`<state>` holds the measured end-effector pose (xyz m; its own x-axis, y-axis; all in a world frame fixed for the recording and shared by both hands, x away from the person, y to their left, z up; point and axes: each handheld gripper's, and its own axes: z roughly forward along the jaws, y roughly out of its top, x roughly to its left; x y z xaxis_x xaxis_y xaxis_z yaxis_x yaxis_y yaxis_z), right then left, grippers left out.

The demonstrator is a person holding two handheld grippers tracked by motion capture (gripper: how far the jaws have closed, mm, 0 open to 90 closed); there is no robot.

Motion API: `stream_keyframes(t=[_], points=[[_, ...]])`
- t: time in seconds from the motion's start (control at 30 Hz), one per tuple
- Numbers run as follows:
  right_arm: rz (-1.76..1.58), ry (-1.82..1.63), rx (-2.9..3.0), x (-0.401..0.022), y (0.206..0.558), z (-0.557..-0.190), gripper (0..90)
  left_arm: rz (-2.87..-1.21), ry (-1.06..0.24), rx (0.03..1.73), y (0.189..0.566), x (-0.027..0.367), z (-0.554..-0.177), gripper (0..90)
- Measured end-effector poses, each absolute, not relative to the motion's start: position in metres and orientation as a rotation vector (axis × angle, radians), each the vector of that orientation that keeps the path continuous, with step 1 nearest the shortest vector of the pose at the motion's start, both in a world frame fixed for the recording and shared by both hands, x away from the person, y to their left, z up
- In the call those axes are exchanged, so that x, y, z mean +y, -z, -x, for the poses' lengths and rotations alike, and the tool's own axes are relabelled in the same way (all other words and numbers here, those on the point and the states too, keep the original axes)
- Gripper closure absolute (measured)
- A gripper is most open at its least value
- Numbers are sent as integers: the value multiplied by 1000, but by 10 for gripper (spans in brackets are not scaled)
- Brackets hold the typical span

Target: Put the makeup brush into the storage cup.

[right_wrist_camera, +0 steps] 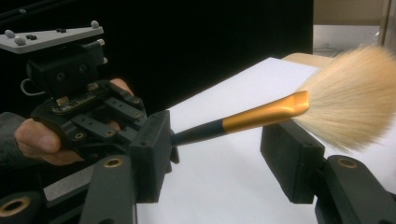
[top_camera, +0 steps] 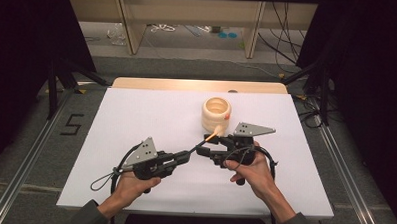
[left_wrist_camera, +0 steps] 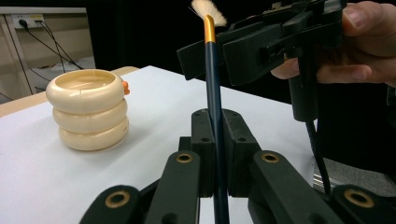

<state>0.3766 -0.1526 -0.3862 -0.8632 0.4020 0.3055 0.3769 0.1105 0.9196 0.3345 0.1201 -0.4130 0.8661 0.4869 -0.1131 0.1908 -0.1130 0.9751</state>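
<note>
The high view looks forward and down on the whole white surface (top_camera: 136,120) from above the person's side. The left gripper view sits low behind its claw (left_wrist_camera: 215,149), close to the brush (left_wrist_camera: 214,93), facing the ringed pot (left_wrist_camera: 88,109). The right gripper view faces the left claw (right_wrist_camera: 152,140); both share the brush.

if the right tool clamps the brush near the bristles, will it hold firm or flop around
The brush handle looks thin and rigid, held straight by the left tool, so it probably won't flop. The gold ferrule looks smooth, so it might slip. The bristles look soft and would likely splay if pinched by the open right tool.
</note>
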Motion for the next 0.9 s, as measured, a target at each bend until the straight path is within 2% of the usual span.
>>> stream_keyframes(t=[0.57, 0.9], points=[[-812, -2015, 2305, -154, 384, -377, 571, -1652, -315, 479, 413, 117, -331, 843], [-815, -2065, 2297, -153, 383, -376, 612, -1633, -332, 484, 413, 115, -329, 843]])
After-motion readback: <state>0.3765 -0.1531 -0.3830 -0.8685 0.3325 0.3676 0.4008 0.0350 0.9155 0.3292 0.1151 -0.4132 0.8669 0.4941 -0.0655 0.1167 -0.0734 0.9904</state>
